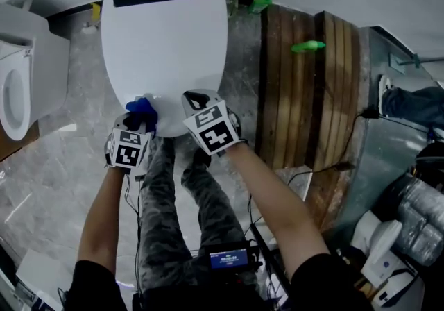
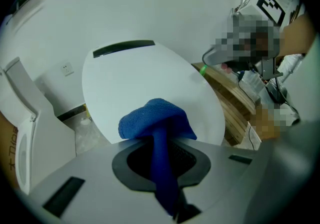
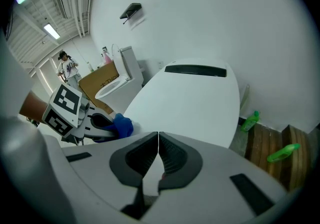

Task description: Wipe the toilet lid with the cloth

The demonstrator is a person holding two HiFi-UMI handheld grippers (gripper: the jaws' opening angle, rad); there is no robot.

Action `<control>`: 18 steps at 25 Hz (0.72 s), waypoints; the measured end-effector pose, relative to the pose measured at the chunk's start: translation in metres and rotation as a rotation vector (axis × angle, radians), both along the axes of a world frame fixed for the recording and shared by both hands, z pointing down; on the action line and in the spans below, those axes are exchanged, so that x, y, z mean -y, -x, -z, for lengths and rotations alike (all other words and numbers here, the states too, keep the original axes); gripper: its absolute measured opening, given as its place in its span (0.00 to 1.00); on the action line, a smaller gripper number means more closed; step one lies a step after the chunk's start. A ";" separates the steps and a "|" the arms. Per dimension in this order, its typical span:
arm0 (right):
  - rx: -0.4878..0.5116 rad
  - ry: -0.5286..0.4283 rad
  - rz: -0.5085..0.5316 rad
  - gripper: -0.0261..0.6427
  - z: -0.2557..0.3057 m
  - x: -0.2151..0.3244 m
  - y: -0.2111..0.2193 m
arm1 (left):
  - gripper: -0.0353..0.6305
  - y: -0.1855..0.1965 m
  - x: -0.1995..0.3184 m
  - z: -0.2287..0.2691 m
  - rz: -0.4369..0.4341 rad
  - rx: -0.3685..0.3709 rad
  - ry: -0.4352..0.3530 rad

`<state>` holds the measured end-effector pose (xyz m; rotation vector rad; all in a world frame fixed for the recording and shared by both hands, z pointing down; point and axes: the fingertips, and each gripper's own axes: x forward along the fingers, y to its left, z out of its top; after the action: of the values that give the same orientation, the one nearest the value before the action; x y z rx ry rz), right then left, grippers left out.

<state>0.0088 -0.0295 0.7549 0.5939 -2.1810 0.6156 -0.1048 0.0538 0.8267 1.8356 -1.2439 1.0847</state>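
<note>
Fixtures and loose items as seen from the doorway:

- White toilets: two. One has a closed oval plastic toilet lid [image 1: 163,39]; the second toilet [image 1: 15,87] has its seat open.
- Blue cloth of soft woven fabric [image 2: 156,120]: one.
- Grey hand-held tools: two, the left tool [image 2: 161,140] and the right tool [image 3: 158,143].
- Black-and-white marker cubes: two, a left cube [image 1: 129,148] and a right cube [image 1: 214,129].
- Green plastic bottles: two, a first bottle [image 1: 261,2] and a second bottle [image 1: 307,46].
- Brown slatted wooden platform [image 1: 326,115]: one.
</note>
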 end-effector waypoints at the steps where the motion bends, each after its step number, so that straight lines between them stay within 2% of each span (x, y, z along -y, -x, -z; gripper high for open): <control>1: 0.001 0.001 -0.005 0.06 0.000 -0.003 -0.005 | 0.13 -0.005 -0.002 -0.001 -0.004 -0.001 0.005; 6: 0.008 0.010 -0.039 0.06 -0.004 -0.014 -0.030 | 0.13 -0.028 -0.006 -0.003 -0.048 0.001 0.032; 18: -0.001 0.023 -0.163 0.06 -0.009 0.000 -0.098 | 0.13 -0.119 0.010 -0.008 -0.288 -0.067 0.077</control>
<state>0.1069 -0.0294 0.7644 0.7650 -2.1359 0.7247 0.0138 0.0439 0.8348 2.0154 -0.9047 1.1942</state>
